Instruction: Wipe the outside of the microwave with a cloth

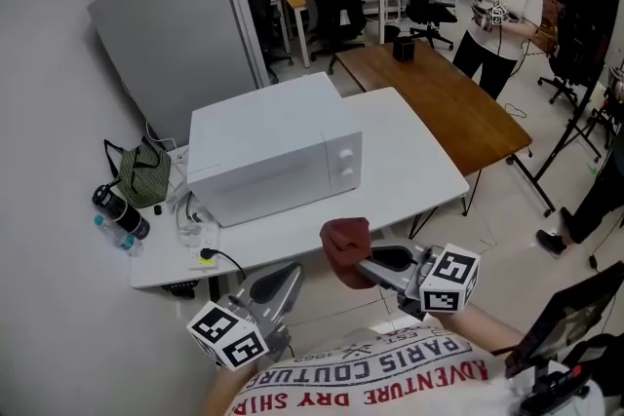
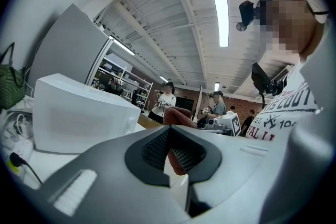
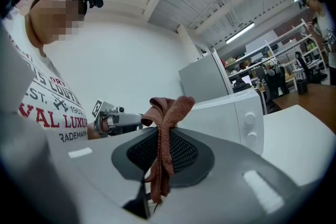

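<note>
White microwave (image 1: 273, 161) sat by the table's (image 1: 414, 175) left edge, right gripper (image 1: 378, 261) clamped a reddish cloth (image 1: 345, 246) off the near edge, left gripper (image 1: 281, 282) was closed, empty.

- Counter (image 1: 419, 172), 3 o'clock of microwave (image 1: 273, 156): bare white top, open to its front and right edges.
- Microwave top: bare, clear from above.
- 6 o'clock: narrow bare strip of counter before the door. Just off the front edge hangs the right gripper (image 1: 375, 260), clamped on a bunched cloth (image 1: 346, 248).
- 9 o'clock: crowded. Power strip (image 1: 203, 244) with black cable, loose cords, green bag (image 1: 144, 172) and bottles (image 1: 122, 214) against the wall.
- 12 o'clock: grey partition (image 1: 175, 34) close behind.
- 1 o'clock: wooden table (image 1: 439, 97) just beside the counter's far edge.
</note>
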Demonstrator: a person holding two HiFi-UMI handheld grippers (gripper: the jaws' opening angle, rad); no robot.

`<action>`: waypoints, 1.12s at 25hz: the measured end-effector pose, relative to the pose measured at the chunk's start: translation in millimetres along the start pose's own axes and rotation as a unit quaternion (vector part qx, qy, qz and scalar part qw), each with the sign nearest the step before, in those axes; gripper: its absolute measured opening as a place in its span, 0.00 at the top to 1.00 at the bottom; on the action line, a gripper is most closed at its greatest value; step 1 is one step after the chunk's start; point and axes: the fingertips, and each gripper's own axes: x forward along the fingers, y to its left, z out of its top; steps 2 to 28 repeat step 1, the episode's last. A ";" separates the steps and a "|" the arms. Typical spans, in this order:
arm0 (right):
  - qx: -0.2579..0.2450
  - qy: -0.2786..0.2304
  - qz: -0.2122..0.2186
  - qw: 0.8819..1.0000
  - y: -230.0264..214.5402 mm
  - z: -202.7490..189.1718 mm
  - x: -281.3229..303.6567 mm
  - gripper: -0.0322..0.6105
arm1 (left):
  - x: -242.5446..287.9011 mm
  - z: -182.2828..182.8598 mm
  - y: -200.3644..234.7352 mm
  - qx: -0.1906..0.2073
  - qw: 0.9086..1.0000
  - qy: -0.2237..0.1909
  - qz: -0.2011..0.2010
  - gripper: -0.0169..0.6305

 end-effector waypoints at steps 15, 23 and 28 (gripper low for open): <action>0.001 0.000 -0.001 1.000 -0.8 -0.5 -1.4 0.89 | 0.4 -1.0 -0.2 -0.001 1.000 0.001 0.001 0.97; 0.001 0.000 -0.001 1.000 -0.8 -0.5 -1.4 0.89 | 0.4 -1.0 -0.2 -0.001 1.000 0.001 0.001 0.97; 0.001 0.000 -0.001 1.000 -0.8 -0.5 -1.4 0.89 | 0.4 -1.0 -0.2 -0.001 1.000 0.001 0.001 0.97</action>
